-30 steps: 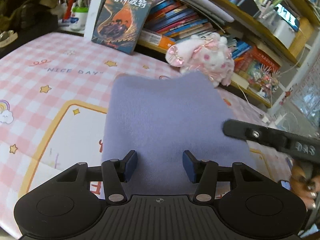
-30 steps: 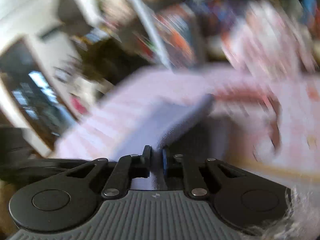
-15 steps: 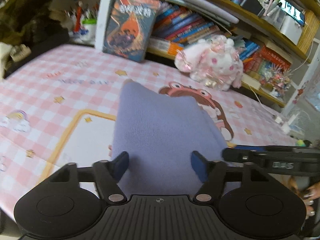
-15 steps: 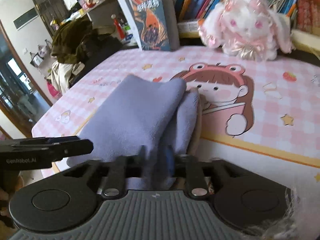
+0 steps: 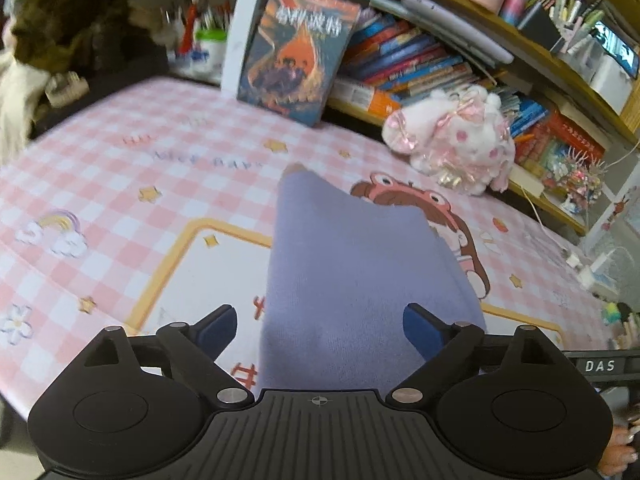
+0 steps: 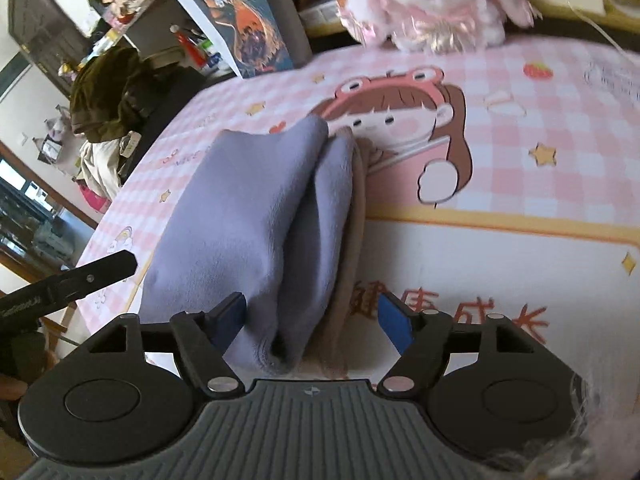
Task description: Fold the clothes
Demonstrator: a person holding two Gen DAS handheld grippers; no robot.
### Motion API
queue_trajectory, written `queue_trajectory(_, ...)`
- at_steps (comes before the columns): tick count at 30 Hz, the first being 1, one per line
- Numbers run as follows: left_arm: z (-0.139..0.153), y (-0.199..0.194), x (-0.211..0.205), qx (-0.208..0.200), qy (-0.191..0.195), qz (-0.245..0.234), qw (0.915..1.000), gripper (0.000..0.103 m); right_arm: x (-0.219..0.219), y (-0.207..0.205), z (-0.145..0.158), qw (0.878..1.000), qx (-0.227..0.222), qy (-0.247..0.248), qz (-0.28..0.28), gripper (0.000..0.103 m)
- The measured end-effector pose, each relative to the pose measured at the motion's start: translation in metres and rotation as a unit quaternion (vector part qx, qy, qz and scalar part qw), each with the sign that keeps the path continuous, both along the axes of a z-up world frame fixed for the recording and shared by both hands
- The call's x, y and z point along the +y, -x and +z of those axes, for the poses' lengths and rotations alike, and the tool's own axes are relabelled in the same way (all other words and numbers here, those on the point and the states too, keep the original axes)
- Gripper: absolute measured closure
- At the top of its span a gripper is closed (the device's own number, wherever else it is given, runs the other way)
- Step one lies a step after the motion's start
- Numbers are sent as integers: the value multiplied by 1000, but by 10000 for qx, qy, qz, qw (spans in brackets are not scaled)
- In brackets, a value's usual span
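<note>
A folded lavender garment (image 5: 360, 272) lies on the pink checked table cover (image 5: 120, 168). Its near edge sits between the fingers of my left gripper (image 5: 320, 328), whose jaws are opening; the blue pads stand clear of the cloth on both sides. In the right wrist view the garment (image 6: 256, 208) shows as stacked lavender folds over a beige layer (image 6: 354, 240). My right gripper (image 6: 312, 318) straddles the folded end. Its jaws are opening too, and the pads do not press on the fabric. A finger (image 6: 92, 276) of the left gripper reaches in from the left.
A large book (image 5: 296, 52) stands at the table's back edge by a crowded bookshelf (image 5: 420, 64). A pink-and-white plush toy (image 5: 452, 140) sits at the back right. Dark clothes (image 6: 108, 92) are piled beyond the table's left end. A hand (image 5: 624, 452) shows at the lower right.
Both grippers spread their jaws wide. The right one, shut on the fabric's edge a second ago, has let it go. The garment has settled flat on the table.
</note>
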State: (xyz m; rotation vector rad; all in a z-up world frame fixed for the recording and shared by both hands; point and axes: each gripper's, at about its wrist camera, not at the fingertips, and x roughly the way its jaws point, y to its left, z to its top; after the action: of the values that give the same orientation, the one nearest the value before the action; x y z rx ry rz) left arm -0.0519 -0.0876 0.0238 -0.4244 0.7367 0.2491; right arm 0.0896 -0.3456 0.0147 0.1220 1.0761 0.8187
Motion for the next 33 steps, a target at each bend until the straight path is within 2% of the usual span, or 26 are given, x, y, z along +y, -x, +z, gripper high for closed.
queue_trajectory(5, -15, -12, 22, 120, 517, -124, 9985, 11, 8, 0, -5, 9995, 179, 64, -237, 32)
queue_trajectory(10, -31, -23, 45, 174, 1148, -354, 9926, 11, 17, 0, -8, 9978, 338, 78, -565, 32)
queue_trajectory(13, -39, -33, 55, 278, 1378, -564, 9885, 11, 24, 1, -12, 9961, 463, 89, -743, 36)
queue_trajectory(16, -47, -43, 61, 393, 1650, -781, 9824, 13, 32, 3, -14, 9946, 524, 92, -889, 44)
queue_trajectory(18, -52, -47, 62, 479, 1746, -945, 9789, 16, 36, 4, -14, 9938, 482, 132, -995, 45)
queue_trajectory(21, -54, -52, 62, 505, 1765, -1134, 9764, 24, 38, 7, -15, 9927, 439, 117, -1113, 51)
queue_trajectory(23, -53, -54, 63, 532, 1700, -1156, 9772, 36, 41, 10, -13, 9929, 345, 163, -1125, 55)
queue_trajectory(25, -51, -55, 64, 537, 1630, -1190, 9780, 43, 44, 15, -9, 9938, 171, 254, -1071, 64)
queue_trajectory(26, -48, -55, 63, 534, 1534, -1237, 9789, 45, 47, 19, -5, 9947, 24, 276, -990, 76)
queue_trajectory(27, -44, -55, 59, 527, 1358, -1329, 9804, 47, 51, 23, 0, 9954, -154, 332, -890, 81)
queue_trajectory(30, -31, -53, 47, 502, 781, -1649, 9819, 48, 66, 40, 15, 9936, -764, 683, -468, 82)
queue_trajectory(31, -30, -53, 46, 511, 718, -1691, 9817, 47, 68, 43, 16, 9928, -833, 762, -390, 83)
queue_trajectory(33, -35, -54, 52, 566, 898, -1623, 9810, 43, 68, 40, 12, 9929, -715, 844, -427, 79)
